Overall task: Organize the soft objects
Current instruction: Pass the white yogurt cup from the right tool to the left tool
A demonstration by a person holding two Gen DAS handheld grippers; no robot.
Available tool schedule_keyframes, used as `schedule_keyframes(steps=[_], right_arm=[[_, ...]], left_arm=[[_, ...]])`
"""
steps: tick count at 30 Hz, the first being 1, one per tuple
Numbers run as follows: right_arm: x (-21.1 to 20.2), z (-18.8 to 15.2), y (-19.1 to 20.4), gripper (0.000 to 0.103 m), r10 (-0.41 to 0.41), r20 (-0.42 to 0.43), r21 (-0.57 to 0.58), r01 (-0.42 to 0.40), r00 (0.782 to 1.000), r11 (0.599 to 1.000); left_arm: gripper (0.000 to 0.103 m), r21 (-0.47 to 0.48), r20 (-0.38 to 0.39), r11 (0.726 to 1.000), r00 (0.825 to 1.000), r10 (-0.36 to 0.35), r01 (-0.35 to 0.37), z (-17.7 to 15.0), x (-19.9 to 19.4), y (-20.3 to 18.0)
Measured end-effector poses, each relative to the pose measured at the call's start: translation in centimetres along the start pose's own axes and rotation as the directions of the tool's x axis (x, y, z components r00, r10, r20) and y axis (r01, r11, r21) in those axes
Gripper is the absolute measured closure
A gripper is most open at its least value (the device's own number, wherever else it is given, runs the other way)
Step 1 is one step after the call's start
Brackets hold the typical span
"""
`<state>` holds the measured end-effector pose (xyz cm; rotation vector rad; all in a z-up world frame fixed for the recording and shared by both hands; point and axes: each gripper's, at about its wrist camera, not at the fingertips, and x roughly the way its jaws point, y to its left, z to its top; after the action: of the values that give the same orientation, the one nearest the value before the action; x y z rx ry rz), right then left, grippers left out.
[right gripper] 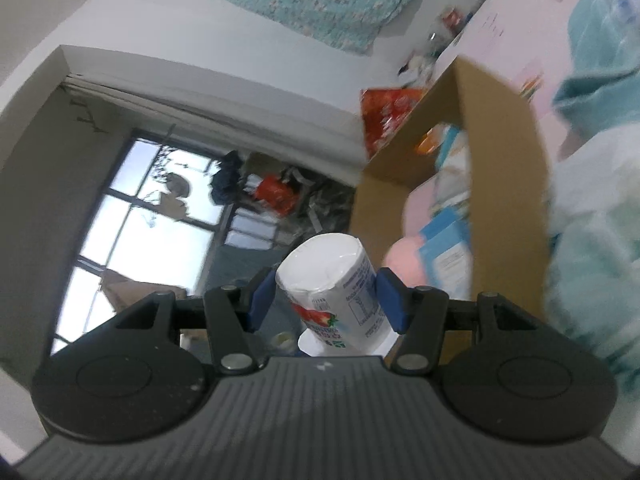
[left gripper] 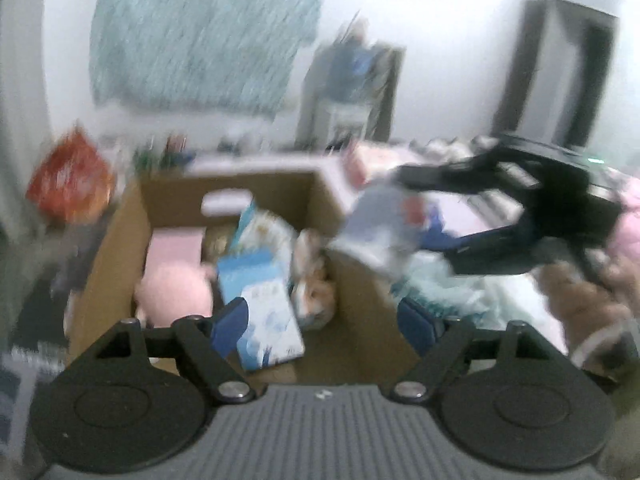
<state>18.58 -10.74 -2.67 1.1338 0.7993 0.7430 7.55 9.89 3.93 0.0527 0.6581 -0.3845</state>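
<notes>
A brown cardboard box (left gripper: pixel 120 240) stands open on the bed, holding a pink plush (left gripper: pixel 176 292), a blue-white packet (left gripper: pixel 268 312) and an orange-white plush (left gripper: pixel 316 296). My left gripper (left gripper: pixel 324 320) is open and empty above the box's near edge. My right gripper (right gripper: pixel 326 300) is shut on a white yogurt cup (right gripper: pixel 336 288) with a strawberry label. In the left wrist view it (left gripper: pixel 424 220) hangs over the box's right wall with the blurred cup (left gripper: pixel 380 228). The box (right gripper: pixel 504 168) also shows in the right wrist view.
A teal fluffy cloth (left gripper: pixel 440 284) and a brown plush (left gripper: pixel 580 300) lie right of the box. A red bag (left gripper: pixel 68 184) sits at the left. A teal blanket (left gripper: pixel 208 28) hangs on the wall. A window (right gripper: pixel 148 216) lies beyond the box.
</notes>
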Motion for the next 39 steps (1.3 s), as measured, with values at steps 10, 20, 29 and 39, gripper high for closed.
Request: schedule_keyframes(steps=[10, 20, 29, 39], right_arm=[[2.9, -2.1, -0.7, 0.048, 0.218, -0.135, 0.233, -0.182, 0.967, 0.955], [2.8, -3.0, -0.5, 0.048, 0.331, -0.178, 0.313, -0.266, 0.927, 0.912], [2.5, -4.5, -0.9, 0.048, 0.402, -0.194, 0.350, -0.319, 0.895, 0.881], [2.7, -4.2, -0.5, 0.041, 0.366, -0.203, 0.325, -0.290, 0.908, 0.900]], left_arm=[[0.009, 0.106, 0.171, 0.994, 0.985, -0.014, -0.004, -1.0, -1.7, -3.1], [0.015, -0.011, 0.197, 0.996, 0.976, -0.089, 0.093, -1.8, -2.1, -1.0], [0.038, -0.128, 0.237, 0.969, 0.956, -0.174, 0.209, -2.4, -3.1, 1.9], [0.039, -0.171, 0.168, 0.977, 0.981, -0.099, 0.128, -2.5, -3.3, 2.4]])
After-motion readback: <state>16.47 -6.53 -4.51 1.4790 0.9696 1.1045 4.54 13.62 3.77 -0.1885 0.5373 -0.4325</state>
